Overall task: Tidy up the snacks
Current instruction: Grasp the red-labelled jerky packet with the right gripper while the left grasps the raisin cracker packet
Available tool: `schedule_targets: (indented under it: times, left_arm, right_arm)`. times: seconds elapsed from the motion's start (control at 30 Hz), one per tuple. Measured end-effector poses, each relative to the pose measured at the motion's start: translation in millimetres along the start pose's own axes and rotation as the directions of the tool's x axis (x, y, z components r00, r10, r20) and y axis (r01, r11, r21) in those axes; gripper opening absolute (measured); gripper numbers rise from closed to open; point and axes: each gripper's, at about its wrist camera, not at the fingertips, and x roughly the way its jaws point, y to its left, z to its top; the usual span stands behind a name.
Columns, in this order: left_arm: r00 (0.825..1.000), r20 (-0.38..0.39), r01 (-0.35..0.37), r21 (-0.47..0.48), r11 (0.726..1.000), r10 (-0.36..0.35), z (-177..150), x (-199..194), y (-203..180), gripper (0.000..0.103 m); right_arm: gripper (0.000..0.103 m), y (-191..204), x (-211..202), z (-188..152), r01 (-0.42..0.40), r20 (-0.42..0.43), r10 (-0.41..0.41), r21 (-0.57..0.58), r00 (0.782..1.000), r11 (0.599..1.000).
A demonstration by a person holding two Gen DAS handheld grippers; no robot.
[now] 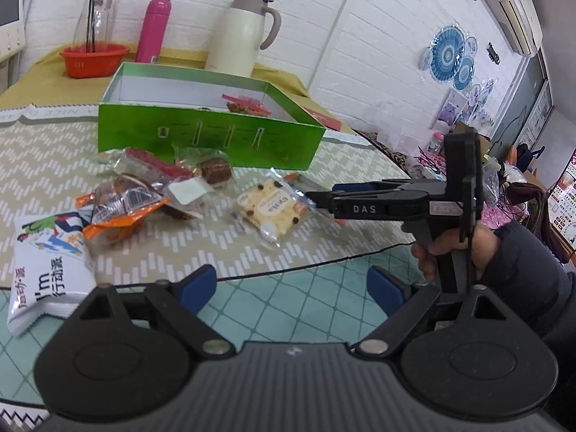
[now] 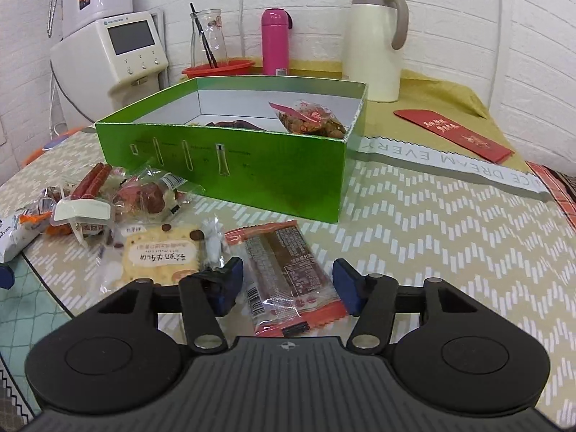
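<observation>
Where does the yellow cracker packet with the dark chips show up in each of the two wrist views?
Left wrist view: the yellow cracker packet lies right of centre on the patterned cloth, at the tip of the right gripper.
Right wrist view: it lies lower left, just past the gripper's left finger, beside the orange-edged brown snack bar.
Shared landmark: the green box stands behind it in both.

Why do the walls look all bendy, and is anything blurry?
Left wrist view: fisheye lens curves the brick wall and darkens the corners; the white packet nearby looks soft. Right wrist view: same bending in the wall; the wrapper between the open right claw glares a little.
</observation>
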Motion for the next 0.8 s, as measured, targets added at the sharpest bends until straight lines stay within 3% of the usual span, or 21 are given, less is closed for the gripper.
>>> schedule_targets:
  times: [0.2,0.43,0.63,0.8]
  left_arm:
    - [1.0,0.003,-0.006,0.024,1.0,0.006,12,19,-7,0.089]
    - [1.0,0.008,-0.022,0.164,0.986,0.021,44,62,-15,0.089]
    - [0.993,-0.073,-0.074,0.184,0.98,0.088,57,106,-3,0.089]
    - [0.987,-0.123,-0.071,0.256,0.964,0.105,47,110,-15,0.089]
  right_arm:
    - [0.09,10,-38,-29,0.014,-0.001,-0.014,-0.009,1.0,1.0]
    - [0.091,16,-70,-52,0.035,-0.004,-0.034,0.019,0.999,0.999]
    - [0.095,19,-78,-58,0.041,0.003,-0.041,0.008,0.999,0.999]
    - [0.098,20,-79,-59,0.045,-0.009,-0.045,0.018,0.999,0.999]
